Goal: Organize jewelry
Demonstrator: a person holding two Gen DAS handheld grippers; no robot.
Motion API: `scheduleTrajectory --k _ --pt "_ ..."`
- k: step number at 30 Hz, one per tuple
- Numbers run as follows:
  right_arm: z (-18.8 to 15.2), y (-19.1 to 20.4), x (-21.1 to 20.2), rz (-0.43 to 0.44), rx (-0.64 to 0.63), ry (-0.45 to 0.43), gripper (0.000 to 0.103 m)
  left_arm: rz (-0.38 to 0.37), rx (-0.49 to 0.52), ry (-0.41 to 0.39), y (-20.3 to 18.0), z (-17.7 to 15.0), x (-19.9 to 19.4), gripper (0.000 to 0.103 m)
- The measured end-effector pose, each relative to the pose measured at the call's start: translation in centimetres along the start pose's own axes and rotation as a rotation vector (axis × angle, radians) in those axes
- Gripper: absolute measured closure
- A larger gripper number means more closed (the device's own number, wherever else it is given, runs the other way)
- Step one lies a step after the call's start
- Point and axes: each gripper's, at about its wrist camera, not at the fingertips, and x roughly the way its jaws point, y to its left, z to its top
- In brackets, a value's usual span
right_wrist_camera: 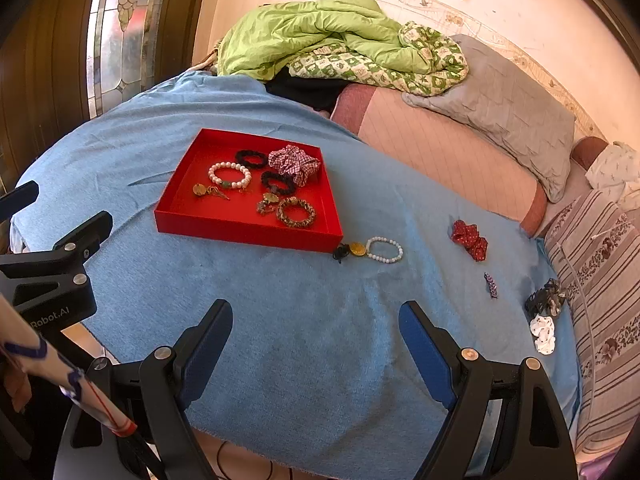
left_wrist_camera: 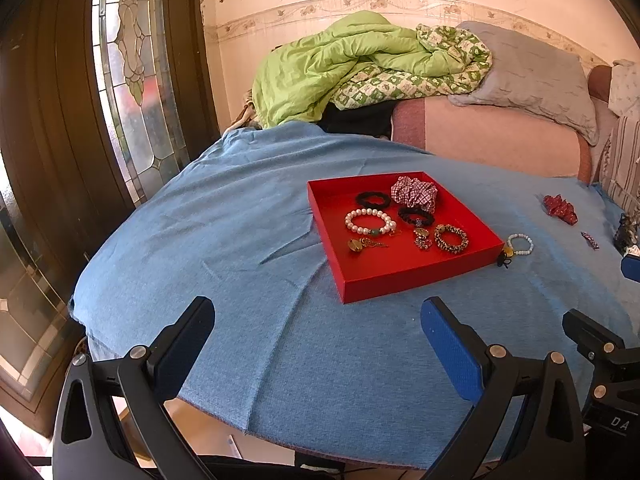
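Note:
A red tray (left_wrist_camera: 404, 276) (right_wrist_camera: 240, 230) rests on the blue cloth and holds a pearl bracelet (left_wrist_camera: 370, 221) (right_wrist_camera: 229, 175), black scrunchies, a checked scrunchie (left_wrist_camera: 414, 192) (right_wrist_camera: 294, 164), a braided bracelet (left_wrist_camera: 451, 238) (right_wrist_camera: 296, 212) and small gold pieces. A white bead bracelet (left_wrist_camera: 520, 244) (right_wrist_camera: 385, 249) with a gold pendant lies just off the tray's near right corner. My left gripper (left_wrist_camera: 318, 340) hovers open over the cloth, nearer than the tray, nothing between its fingers. My right gripper (right_wrist_camera: 316, 344) is open too, above bare cloth.
A red scrunchie (right_wrist_camera: 470, 239) (left_wrist_camera: 560, 209), a small patterned clip (right_wrist_camera: 491, 285), a dark scrunchie (right_wrist_camera: 546, 300) and a white scrunchie (right_wrist_camera: 543, 334) lie on the cloth's right side. Green quilt (left_wrist_camera: 340, 64) and grey pillow (right_wrist_camera: 512, 112) sit behind. A glass door (left_wrist_camera: 132, 60) is left.

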Motion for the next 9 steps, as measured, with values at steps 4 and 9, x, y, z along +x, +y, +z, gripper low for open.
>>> scheduleTrajectory --k 4,9 --pt "-0.1 -0.3 0.2 0.002 0.01 0.002 0.015 0.02 0.014 -0.03 -0.3 -0.1 -0.4 0.001" --pt "-0.2 -1.5 0.8 0.018 0.056 0.022 0.015 0.006 0.05 -0.039 -1.3 -0.1 -0.8 0.001"
